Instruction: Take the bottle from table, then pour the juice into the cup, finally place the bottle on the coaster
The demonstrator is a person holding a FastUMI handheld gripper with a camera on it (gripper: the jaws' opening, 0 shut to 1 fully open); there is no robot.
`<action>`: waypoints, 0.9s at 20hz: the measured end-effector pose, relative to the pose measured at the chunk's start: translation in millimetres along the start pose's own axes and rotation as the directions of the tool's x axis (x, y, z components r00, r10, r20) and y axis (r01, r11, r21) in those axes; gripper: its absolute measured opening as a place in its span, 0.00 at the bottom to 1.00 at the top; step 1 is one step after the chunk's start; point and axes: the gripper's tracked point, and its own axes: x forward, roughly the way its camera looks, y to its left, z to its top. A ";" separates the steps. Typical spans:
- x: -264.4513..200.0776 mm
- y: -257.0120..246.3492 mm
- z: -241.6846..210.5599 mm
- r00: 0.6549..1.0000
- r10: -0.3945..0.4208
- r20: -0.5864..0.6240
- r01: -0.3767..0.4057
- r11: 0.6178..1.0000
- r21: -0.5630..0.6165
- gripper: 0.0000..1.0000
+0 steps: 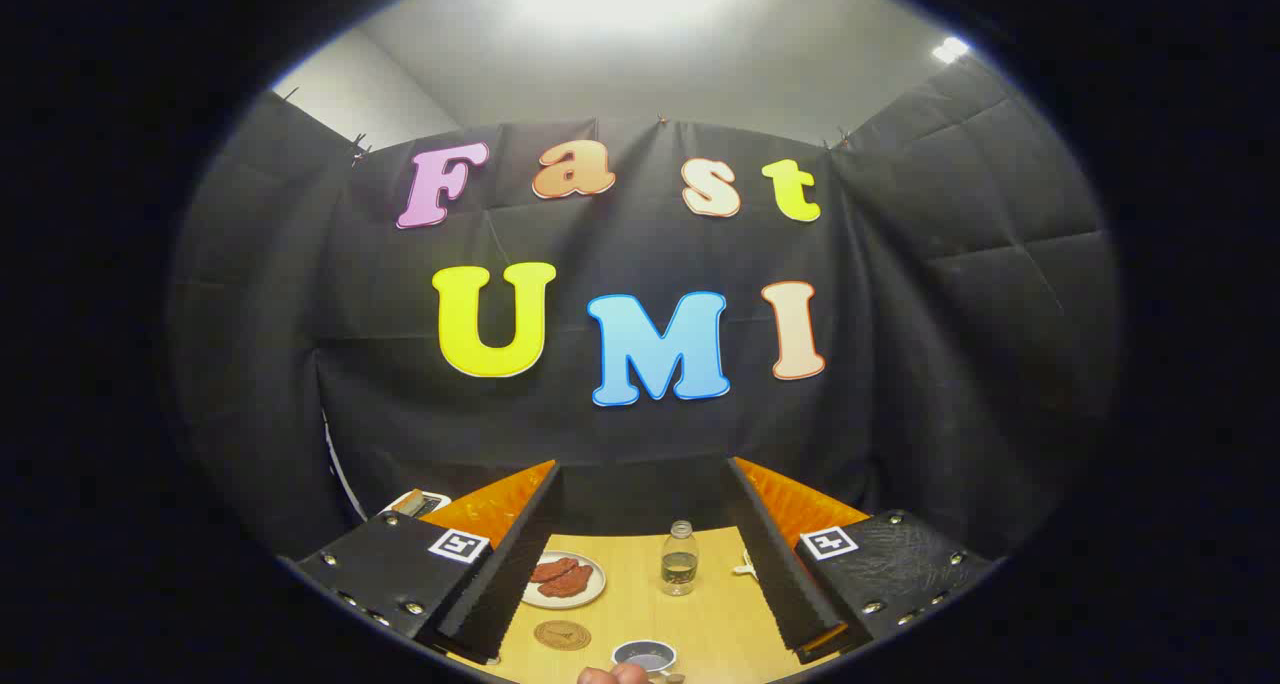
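A small clear bottle (679, 558) with a little liquid at its bottom stands upright on the wooden table (710, 624), between my two fingers and beyond their tips. My gripper (650, 564) is open and holds nothing. A round brown coaster (561, 634) lies on the table near the left finger (500, 579). A small dark cup (644, 655) sits closest to me, right of the coaster. A person's fingertips (612, 675) show just beside the cup.
A white plate (566, 579) with reddish-brown food rests left of the bottle, partly behind the left finger. A small pale object (744, 566) lies by the right finger. A white device (418, 504) sits at the table's far left.
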 end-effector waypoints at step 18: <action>-10.9 17.9 -26.3 1.000 -0.009 -0.007 0.009 0.998 -0.066 0.98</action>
